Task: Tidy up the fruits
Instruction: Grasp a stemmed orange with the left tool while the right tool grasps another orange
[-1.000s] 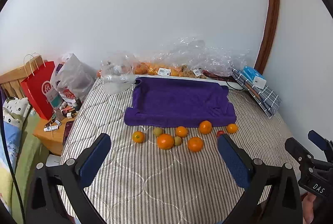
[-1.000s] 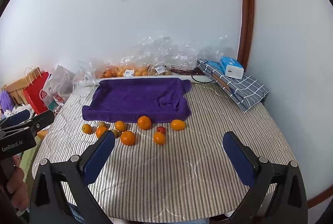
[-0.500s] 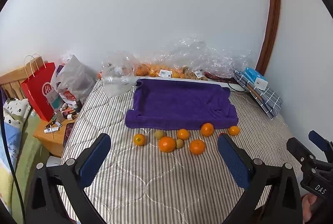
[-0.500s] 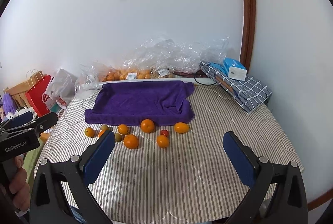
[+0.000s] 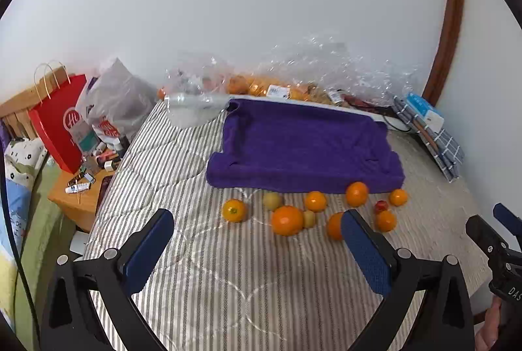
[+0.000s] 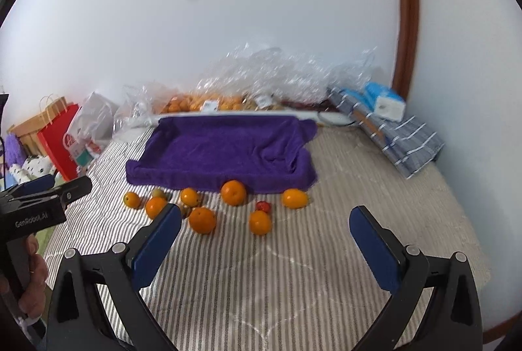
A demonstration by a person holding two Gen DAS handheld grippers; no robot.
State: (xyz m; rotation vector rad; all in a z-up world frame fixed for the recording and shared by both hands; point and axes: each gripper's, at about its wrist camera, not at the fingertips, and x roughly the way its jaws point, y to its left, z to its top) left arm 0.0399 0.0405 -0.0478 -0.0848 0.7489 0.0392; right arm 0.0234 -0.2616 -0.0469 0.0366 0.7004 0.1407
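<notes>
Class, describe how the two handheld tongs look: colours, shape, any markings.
Both tongs have black, angular plastic arms with silver bolts and flat blue textured pads. The left body reads "GenRobot.AI"; the right shows "DAS".

Both wrist cameras above bed (image 5: 228, 285) foot, facing wall; left one sits left, right one right. Shared: towel (image 5: 303, 148) (image 6: 225, 152), fruits (image 5: 287, 220) (image 6: 202, 220).

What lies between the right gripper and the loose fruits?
Only bare striped quilt separates the right gripper from the loose fruits, in the right wrist view.
</notes>
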